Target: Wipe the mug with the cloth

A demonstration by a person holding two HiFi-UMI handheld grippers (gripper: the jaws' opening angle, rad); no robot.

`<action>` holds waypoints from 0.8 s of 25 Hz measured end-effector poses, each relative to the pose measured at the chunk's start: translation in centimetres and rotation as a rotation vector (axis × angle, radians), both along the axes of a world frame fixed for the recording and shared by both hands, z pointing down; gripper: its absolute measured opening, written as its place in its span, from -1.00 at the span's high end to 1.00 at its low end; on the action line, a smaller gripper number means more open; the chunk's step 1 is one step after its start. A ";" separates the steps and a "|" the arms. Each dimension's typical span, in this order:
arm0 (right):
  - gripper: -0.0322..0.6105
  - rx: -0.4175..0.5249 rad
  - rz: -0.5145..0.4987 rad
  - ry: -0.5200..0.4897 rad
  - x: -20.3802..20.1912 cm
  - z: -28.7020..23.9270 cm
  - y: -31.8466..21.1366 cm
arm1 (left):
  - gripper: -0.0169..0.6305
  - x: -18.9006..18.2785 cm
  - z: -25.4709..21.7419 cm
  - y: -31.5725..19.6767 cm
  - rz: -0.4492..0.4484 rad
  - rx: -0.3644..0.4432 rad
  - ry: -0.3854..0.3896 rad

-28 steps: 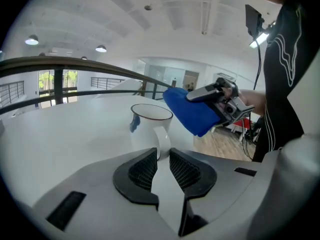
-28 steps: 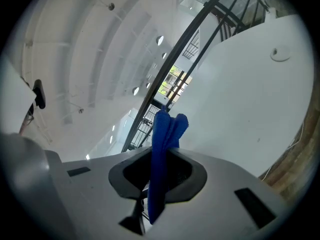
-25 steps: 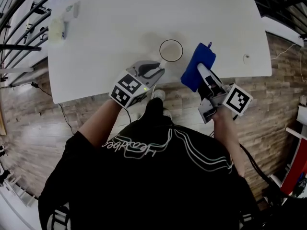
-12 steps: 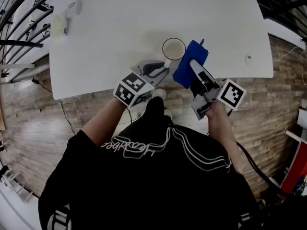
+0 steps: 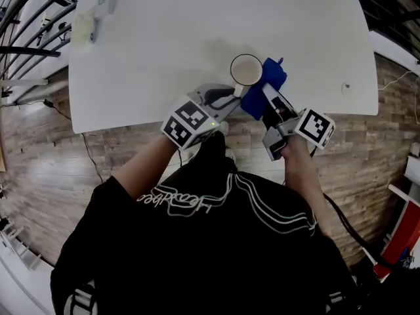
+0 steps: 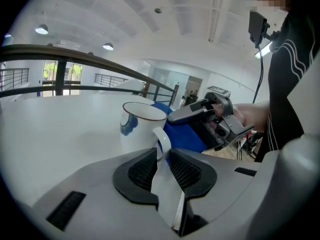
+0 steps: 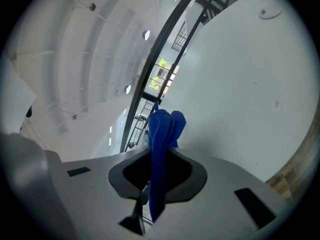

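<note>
A white mug (image 5: 246,69) with a dark rim stands near the front edge of the white table (image 5: 170,38). My left gripper (image 5: 231,98) is shut on the mug's handle (image 6: 163,141), which sits between the ribbed pads (image 6: 143,169) in the left gripper view (image 6: 161,156). The mug (image 6: 141,126) carries a blue mark on its side. My right gripper (image 5: 266,94) is shut on a folded blue cloth (image 5: 267,79), which lies against the mug's right side. In the right gripper view the cloth (image 7: 162,134) stands pinched between the jaws (image 7: 159,159). The cloth (image 6: 185,134) and right gripper (image 6: 210,116) show behind the mug.
Small items (image 5: 85,26) lie at the table's far left corner, and a small round mark (image 5: 346,86) at its right. Wooden floor (image 5: 98,156) lies in front of the table; dark railings (image 5: 26,51) run at the left.
The right gripper has carried the blue cloth left and down, from a gap beside the mug to against its side. The left gripper stays on the handle.
</note>
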State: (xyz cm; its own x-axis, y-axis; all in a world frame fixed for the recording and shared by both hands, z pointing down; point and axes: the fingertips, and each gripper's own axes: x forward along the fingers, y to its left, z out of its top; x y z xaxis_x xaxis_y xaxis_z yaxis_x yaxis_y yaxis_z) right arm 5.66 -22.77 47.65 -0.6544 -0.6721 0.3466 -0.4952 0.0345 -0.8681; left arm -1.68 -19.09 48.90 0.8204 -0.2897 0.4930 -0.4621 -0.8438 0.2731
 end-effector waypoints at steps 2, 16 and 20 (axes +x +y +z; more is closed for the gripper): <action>0.75 -0.047 0.014 0.023 0.2 0.9 0.1 | 0.69 0.2 0.0 0.0 0.010 -0.002 0.000; 0.75 0.126 -0.005 0.133 0.7 -1.6 -0.1 | 0.55 -0.2 -0.8 0.3 0.052 -0.033 0.063; 0.75 0.326 -0.131 0.278 0.5 -5.8 2.0 | 0.52 -1.4 -2.3 1.1 -0.031 -0.023 0.072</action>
